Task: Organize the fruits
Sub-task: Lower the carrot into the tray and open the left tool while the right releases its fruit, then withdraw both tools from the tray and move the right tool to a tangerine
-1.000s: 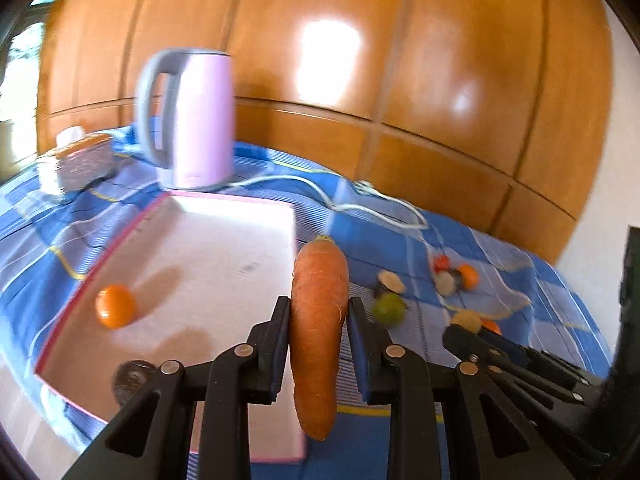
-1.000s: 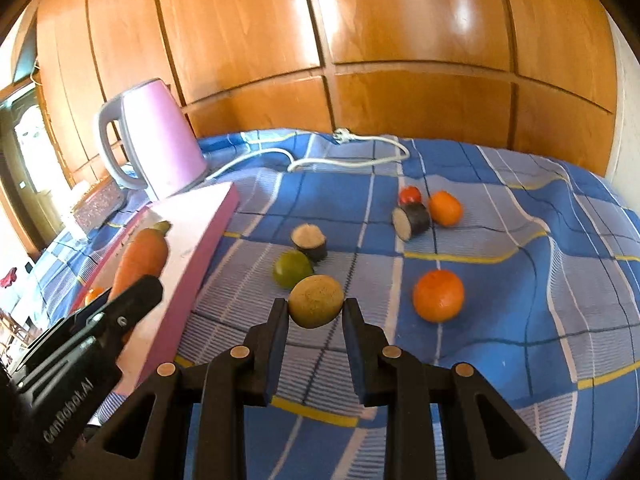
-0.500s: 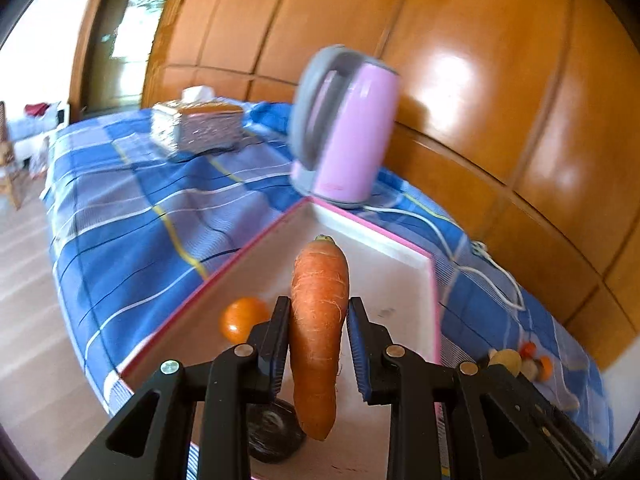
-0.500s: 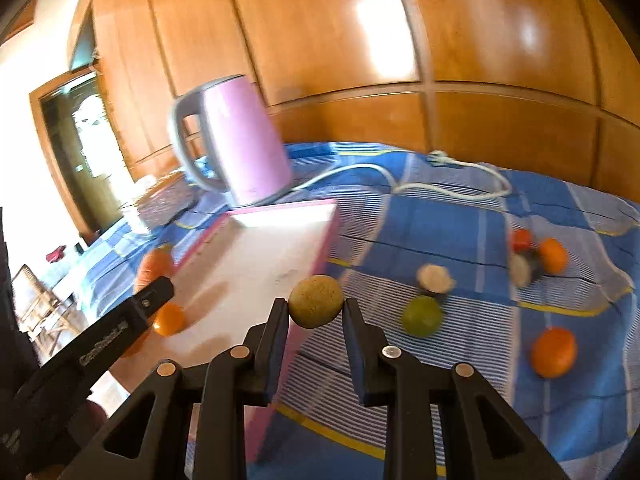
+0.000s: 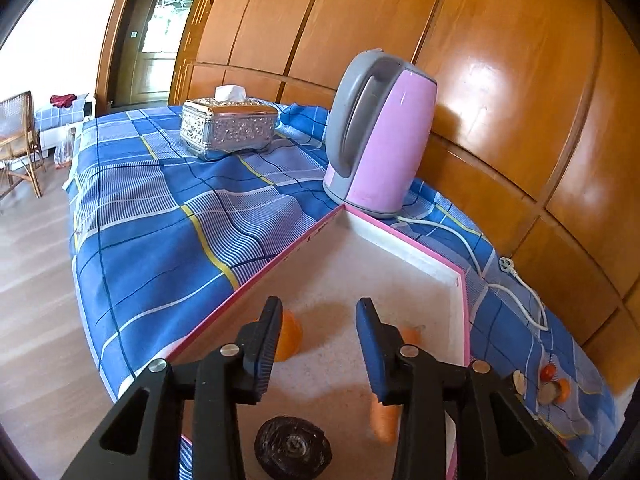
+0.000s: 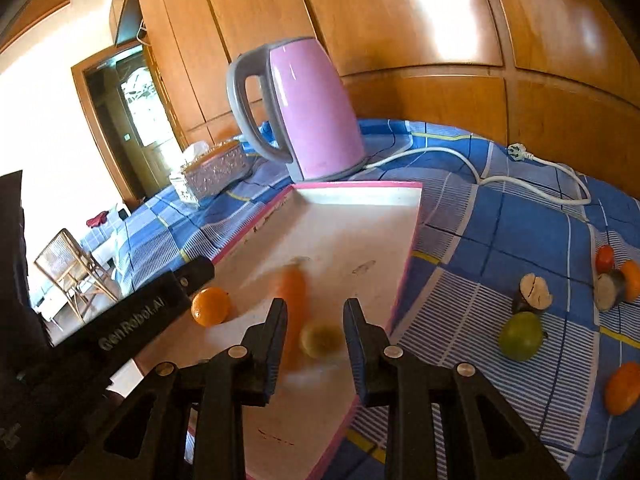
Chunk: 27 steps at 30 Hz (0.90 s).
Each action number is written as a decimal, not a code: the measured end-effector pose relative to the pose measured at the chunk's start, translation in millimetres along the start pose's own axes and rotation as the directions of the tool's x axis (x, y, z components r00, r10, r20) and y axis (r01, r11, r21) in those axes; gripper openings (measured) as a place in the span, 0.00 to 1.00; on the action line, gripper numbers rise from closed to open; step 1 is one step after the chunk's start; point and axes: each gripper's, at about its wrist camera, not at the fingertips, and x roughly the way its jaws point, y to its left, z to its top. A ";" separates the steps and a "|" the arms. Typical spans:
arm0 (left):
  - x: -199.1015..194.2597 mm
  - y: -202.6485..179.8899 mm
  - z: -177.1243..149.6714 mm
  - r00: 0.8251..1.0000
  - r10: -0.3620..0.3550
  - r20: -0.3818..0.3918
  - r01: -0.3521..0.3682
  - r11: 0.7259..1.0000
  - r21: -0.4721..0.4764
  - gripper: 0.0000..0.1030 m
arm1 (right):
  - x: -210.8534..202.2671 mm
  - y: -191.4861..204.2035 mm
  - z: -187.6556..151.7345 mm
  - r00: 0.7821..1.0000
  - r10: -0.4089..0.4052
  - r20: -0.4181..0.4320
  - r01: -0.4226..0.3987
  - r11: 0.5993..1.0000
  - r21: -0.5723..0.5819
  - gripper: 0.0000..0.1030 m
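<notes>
Risk first. A carrot [image 6: 296, 292] and a small yellowish round fruit [image 6: 320, 338] are lying in the pink-rimmed tray [image 6: 404, 280], and both are showing blur, so they are probably rolling. The fruit is sitting near the tray's right rim, just beside the carrot. If it is carrying speed, it could be bumping the carrot or an orange [image 6: 211, 306] resting further left in the tray, and scattering them. A dark round item [image 5: 294, 446] is also lying at the near end of the tray, directly under the left gripper [image 5: 318, 308]. Lowering there could be knocking it.

The 2 grippers are working close together over the same end of the tray, so their fingers could be clashing on the way out.

Pose. Both grippers are pointing forward and slanting down over the tray's near end. The left gripper's jaws are opening, with nothing between them. The carrot is lying below, partly hidden behind 1 finger. The right gripper [image 6: 315, 308] is holding its jaws narrowly parted. The yellowish fruit is showing in the gap but lower down, and the pads do not appear to be touching it.

Other fruits, including a green fruit [image 6: 520, 336], are waiting on the blue checked cloth [image 6: 520, 220] to the right of the tray.
</notes>
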 end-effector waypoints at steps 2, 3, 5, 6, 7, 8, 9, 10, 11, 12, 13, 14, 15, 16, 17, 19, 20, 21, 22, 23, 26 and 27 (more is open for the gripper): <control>0.4 -1.1 -0.1 1.000 0.001 -0.001 -0.001 1.000 0.005 0.40 | 0.0 -3.8 -0.5 1.000 0.001 -0.005 -0.001 1.000 0.015 0.28; 0.3 -1.8 -0.4 1.000 0.003 0.000 -0.003 1.000 0.009 0.40 | -1.6 -6.2 -0.7 1.000 -0.004 -0.002 0.004 1.000 0.021 0.28; 0.5 -2.5 -0.4 1.000 0.003 -0.001 -0.003 1.000 0.012 0.42 | -4.2 -9.5 -1.1 1.000 -0.012 0.003 0.012 0.999 0.032 0.28; 0.3 -2.6 -0.5 1.000 0.001 -0.002 -0.001 1.000 0.014 0.42 | -5.4 -11.6 -1.7 1.000 -0.017 0.004 0.017 0.999 0.041 0.28; 0.0 -3.0 -0.8 1.000 -0.001 -0.002 0.001 1.000 0.017 0.43 | -6.3 -13.4 -2.3 1.000 -0.022 0.002 0.022 0.999 0.048 0.28; -0.3 -3.5 -1.1 1.000 -0.002 -0.002 0.002 1.000 0.021 0.43 | -7.3 -14.9 -3.0 1.000 -0.030 0.002 0.030 0.998 0.053 0.28; -0.7 -4.3 -1.4 1.000 -0.004 -0.001 0.004 1.000 0.025 0.43 | -8.3 -16.1 -4.0 0.999 -0.042 0.002 0.041 0.998 0.057 0.28; -1.4 -5.1 -1.7 1.000 -0.007 0.001 0.007 1.000 0.030 0.44 | -9.3 -17.0 -4.8 0.999 -0.048 0.001 0.048 0.997 0.060 0.28; -2.1 -5.9 -2.2 1.000 -0.008 0.002 0.008 0.999 0.035 0.45 | -10.3 -17.8 -5.7 0.999 -0.054 0.000 0.054 0.997 0.063 0.28; -2.7 -6.8 -2.7 1.000 -0.011 0.003 0.011 0.999 0.040 0.45 | -11.1 -18.5 -7.0 0.998 -0.063 -0.002 0.063 0.996 0.065 0.28; -3.1 -7.6 -2.9 1.000 -0.013 0.004 0.013 0.999 0.045 0.45 | -11.8 -19.1 -7.9 0.997 -0.072 -0.004 0.072 0.995 0.065 0.28; -4.1 -8.9 -3.5 1.000 -0.017 0.006 0.016 0.998 0.053 0.46 | -12.3 -19.4 -8.9 0.997 -0.081 -0.007 0.081 0.995 0.065 0.28; -4.6 -9.7 -3.7 1.000 -0.019 0.007 0.019 0.998 0.058 0.46 | -13.3 -19.6 -10.1 0.996 -0.090 -0.009 0.090 0.994 0.066 0.28; -5.3 -10.7 -4.4 1.000 -0.024 0.008 0.023 0.998 0.065 0.46 | -14.2 -19.7 -10.8 0.995 -0.095 -0.010 0.095 0.993 0.066 0.28; -6.2 -12.4 -5.0 1.000 -0.028 0.008 0.028 0.997 0.074 0.46 | -15.4 -19.5 -11.5 0.995 -0.100 -0.010 0.101 0.993 0.065 0.28; -8.7 -16.5 -7.3 0.999 -0.039 0.011 0.037 0.995 0.095 0.46 | -18.3 -18.3 -13.1 0.993 -0.117 -0.005 0.117 0.991 0.058 0.28; -9.8 -18.5 -8.2 0.999 -0.044 0.013 0.042 0.993 0.107 0.46 | -19.8 -18.2 -13.8 0.993 -0.122 -0.004 0.122 0.991 0.056 0.28; -11.1 -20.9 -9.2 0.999 -0.050 0.016 0.048 0.992 0.120 0.46 | -21.6 -18.0 -14.8 0.992 -0.130 -0.002 0.130 0.990 0.054 0.28; -12.0 -22.6 -9.7 0.998 -0.054 0.017 0.052 0.990 0.130 0.46 | -23.0 -18.0 -15.6 0.991 -0.137 -0.001 0.137 0.989 0.053 0.28; -12.9 -24.8 -10.7 0.998 -0.060 0.017 0.057 0.988 0.141 0.46 | -24.7 -18.5 -16.4 0.990 -0.144 -0.001 0.144 0.988 0.054 0.28; -14.4 -32.2 -14.2 0.997 -0.071 0.013 0.068 0.982 0.179 0.46 | -32.2 -20.8 -18.3 0.986 -0.168 0.008 0.167 0.984 0.062 0.28; -14.7 -34.0 -15.2 0.997 -0.075 0.011 0.071 0.980 0.188 0.46 | -35.4 -22.2 -19.0 0.983 -0.182 0.012 0.180 0.981 0.067 0.28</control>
